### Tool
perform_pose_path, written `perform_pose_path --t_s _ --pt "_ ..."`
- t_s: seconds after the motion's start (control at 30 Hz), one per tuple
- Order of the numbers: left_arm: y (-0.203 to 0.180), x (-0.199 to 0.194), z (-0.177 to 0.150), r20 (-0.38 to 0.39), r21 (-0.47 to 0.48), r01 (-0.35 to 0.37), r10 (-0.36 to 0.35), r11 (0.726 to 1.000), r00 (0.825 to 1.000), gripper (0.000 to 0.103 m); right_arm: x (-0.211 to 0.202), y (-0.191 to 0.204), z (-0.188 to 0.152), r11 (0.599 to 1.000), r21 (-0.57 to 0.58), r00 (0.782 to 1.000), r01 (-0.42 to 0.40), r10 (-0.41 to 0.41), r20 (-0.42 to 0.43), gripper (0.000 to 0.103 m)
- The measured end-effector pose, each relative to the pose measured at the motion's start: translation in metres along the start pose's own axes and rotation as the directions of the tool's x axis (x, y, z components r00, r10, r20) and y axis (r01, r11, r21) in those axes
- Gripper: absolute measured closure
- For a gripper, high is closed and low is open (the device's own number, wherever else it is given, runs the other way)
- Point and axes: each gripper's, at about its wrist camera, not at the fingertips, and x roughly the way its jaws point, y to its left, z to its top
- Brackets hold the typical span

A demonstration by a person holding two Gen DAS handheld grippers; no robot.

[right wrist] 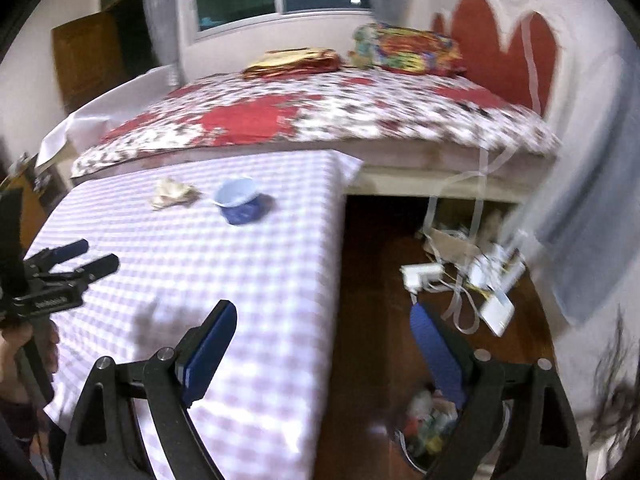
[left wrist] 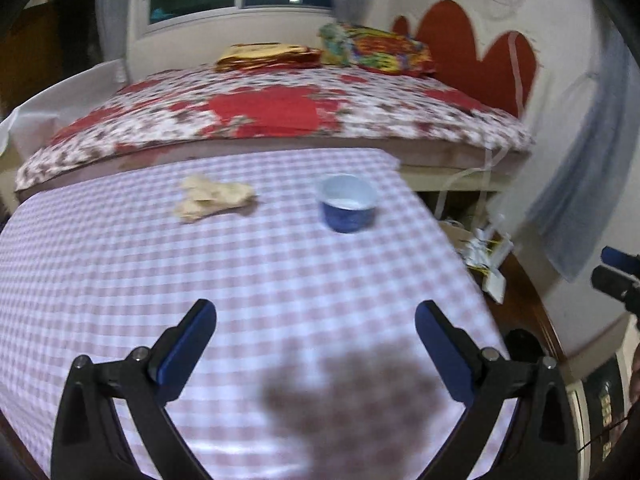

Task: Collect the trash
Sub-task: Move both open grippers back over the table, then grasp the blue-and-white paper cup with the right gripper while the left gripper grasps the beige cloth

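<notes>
A crumpled beige paper and a blue cup with a white inside lie on the checked table, toward its far edge. My left gripper is open and empty over the near part of the table, well short of both. My right gripper is open and empty, hanging over the table's right edge. Below it on the floor a bin holds colourful trash. The paper and the cup also show in the right wrist view, as does the left gripper.
A bed with a red floral cover stands right behind the table. Cables and white adapters lie on the wooden floor to the right of the table. A wall with a red shape is at the right.
</notes>
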Motion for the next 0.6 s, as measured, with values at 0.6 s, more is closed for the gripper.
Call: perform_pose_path --t_s 0.6 --pt "0.094 0.097 0.040 -0.033 -0.068 -0.143 0.141 0.987 0.989 0.005 0.216 0.107 0.083 0.975 -0.195 0.965 -0.103 0.050 -0.258 0.011"
